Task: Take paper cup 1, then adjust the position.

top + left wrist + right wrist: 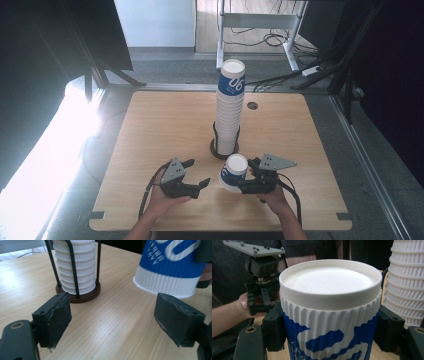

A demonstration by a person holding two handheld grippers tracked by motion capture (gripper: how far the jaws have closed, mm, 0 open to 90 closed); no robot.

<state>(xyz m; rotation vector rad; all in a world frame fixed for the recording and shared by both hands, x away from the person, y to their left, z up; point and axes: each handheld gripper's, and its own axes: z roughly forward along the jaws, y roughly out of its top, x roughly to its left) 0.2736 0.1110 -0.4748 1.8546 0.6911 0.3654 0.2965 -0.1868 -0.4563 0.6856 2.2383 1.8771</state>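
The wood table point(160, 130) is the biggest thing here. In the middle a tall stack of paper cups point(230, 107) sits in a black wire holder w/ a round brown base point(86, 294). Just in front of it, my right gripper point(248, 176) is clamped on one blue & white paper cup point(233, 172), held upside down, tilted, above the table. My left gripper point(195, 172) is near it, jaws apart, nothing btwn them.

Ribbed blue-and-white paper cup point(233, 171) gripped upside down above the light wooden desk point(160, 125).

The right gripper point(243, 181) clamps it just in front of the tall stack of matching cups point(229, 107); the left gripper point(197, 173) hovers beside it, fingers apart.
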